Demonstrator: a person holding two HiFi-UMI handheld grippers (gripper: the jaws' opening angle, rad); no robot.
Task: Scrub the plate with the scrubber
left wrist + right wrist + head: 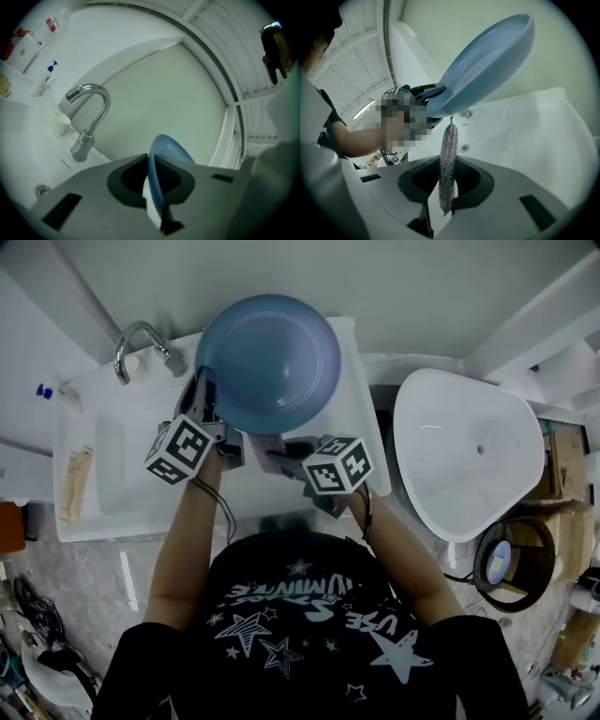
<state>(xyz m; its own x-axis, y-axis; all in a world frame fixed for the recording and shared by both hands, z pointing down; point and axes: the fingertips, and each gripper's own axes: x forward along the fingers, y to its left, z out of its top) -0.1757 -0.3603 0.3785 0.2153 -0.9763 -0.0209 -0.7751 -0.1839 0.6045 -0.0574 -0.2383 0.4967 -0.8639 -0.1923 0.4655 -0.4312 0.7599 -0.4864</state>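
- The left gripper [151, 199] has its jaws nearly together, clamped on the rim of the blue plate [169, 151]. In the left gripper view the plate stands edge-on in the narrow slot between the two grey fingers [93, 197].
- In the head view the left gripper [206, 397] grips the plate [267, 362] at its left rim. The plate is held in the air over the far right part of the white sink [103, 498], just right of the faucet [141, 338].
- In the right gripper view the plate [487, 65] is tilted, with its far edge raised. The left gripper [425, 99] bites its lower left rim.
- The right gripper [446, 190] is closed tight on the scrubber [449, 157], a thin, glittery silver pad that stands upright and edge-on between the fingers [506, 197].
- The upper tip of the scrubber reaches the plate's low rim and seems to touch it just beside the left gripper's hold.
- In the head view the right gripper [286, 454] sits near the person, just under the plate's near edge and close beside the left one.
- A second white basin [469, 451] lies to the right, well apart from both grippers.
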